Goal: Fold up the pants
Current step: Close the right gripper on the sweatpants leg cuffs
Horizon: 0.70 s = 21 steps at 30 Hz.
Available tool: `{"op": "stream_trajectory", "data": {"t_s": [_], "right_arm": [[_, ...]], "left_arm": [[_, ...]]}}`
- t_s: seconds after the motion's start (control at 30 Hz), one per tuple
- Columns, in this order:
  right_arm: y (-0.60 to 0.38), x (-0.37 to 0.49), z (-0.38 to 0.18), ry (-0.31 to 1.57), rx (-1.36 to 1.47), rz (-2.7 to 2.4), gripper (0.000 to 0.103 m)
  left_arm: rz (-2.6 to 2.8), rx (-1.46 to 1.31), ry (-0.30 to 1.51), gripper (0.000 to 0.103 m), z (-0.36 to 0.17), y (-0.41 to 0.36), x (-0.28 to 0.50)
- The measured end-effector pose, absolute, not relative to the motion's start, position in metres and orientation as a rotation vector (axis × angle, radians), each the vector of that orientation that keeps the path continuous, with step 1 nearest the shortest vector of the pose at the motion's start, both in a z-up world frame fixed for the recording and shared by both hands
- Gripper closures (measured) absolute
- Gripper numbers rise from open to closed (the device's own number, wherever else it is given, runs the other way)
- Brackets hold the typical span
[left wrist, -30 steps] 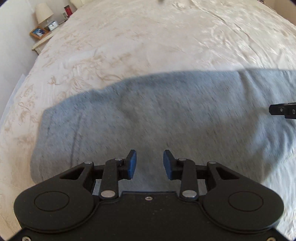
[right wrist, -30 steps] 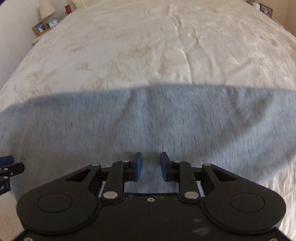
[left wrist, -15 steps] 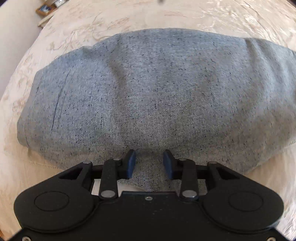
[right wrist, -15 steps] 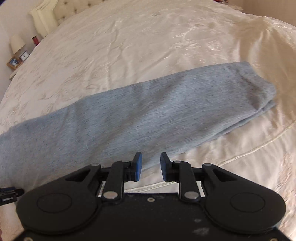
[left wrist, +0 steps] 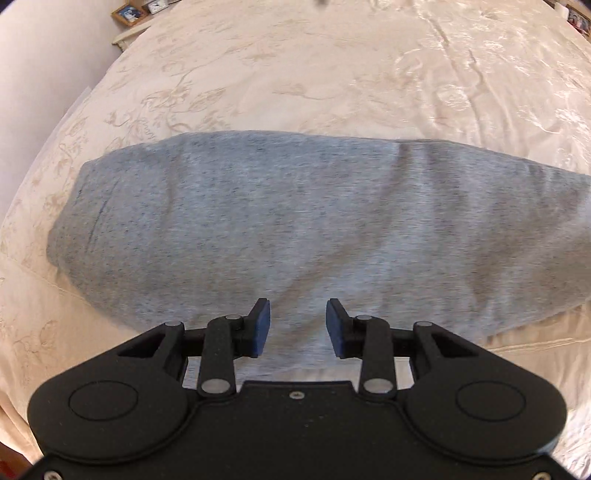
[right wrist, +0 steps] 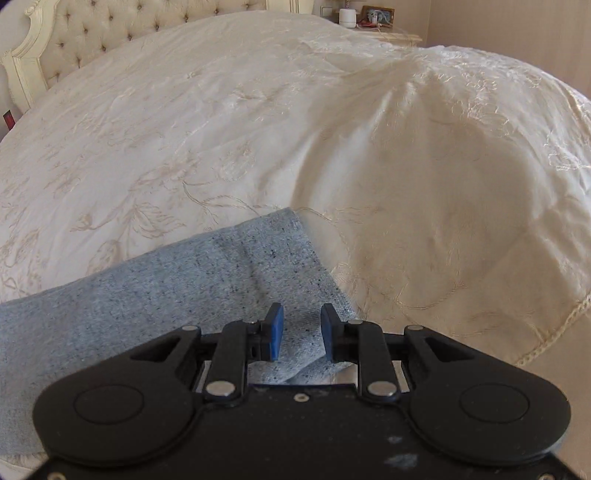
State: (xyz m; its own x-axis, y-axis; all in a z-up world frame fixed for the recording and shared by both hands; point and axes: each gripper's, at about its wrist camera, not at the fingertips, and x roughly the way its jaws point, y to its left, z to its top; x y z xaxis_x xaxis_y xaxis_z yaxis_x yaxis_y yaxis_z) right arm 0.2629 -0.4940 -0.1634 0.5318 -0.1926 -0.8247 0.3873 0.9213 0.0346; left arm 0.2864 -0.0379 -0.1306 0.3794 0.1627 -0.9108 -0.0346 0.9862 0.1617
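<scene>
Grey heathered pants lie folded into a long band across the cream bedspread, its ends to left and right in the left wrist view. My left gripper hovers open above the band's near edge, nothing between its blue pads. In the right wrist view the pants end at a squared corner, and my right gripper stands open over that right end, with cloth under the jaws but not pinched.
The embroidered cream bedspread covers the whole bed, with a raised hump to the right. A tufted headboard stands at the back. A nightstand with picture frames is far left; another nightstand is far right.
The left gripper has drawn back from the pants, so the band looks smaller. The right gripper has swung rightwards and lower, now over the pants' right end.
</scene>
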Motion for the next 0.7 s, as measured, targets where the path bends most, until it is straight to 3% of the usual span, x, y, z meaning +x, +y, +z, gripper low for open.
{"op": "stream_trajectory", "data": {"t_s": [0.1, 0.23, 0.47, 0.7], "right_arm": [[-0.503, 0.267, -0.190, 1.036, 0.205, -0.322, 0.079], [-0.502, 0.242, -0.187, 1.013, 0.194, -0.247, 0.077], [-0.529, 0.189, -0.180, 0.898, 0.672, -0.151, 0.069], [-0.554, 0.204, -0.209, 0.923, 0.884, -0.226, 0.065]], "left_arm": [[0.072, 0.168, 1.176, 0.058, -0.131, -0.080, 0.293], [-0.002, 0.204, 1.166, 0.058, -0.129, -0.124, 0.299], [-0.081, 0.268, 1.144, 0.058, -0.139, -0.188, 0.322], [-0.030, 0.272, 1.310, 0.053, -0.200, -0.193, 0.347]]}}
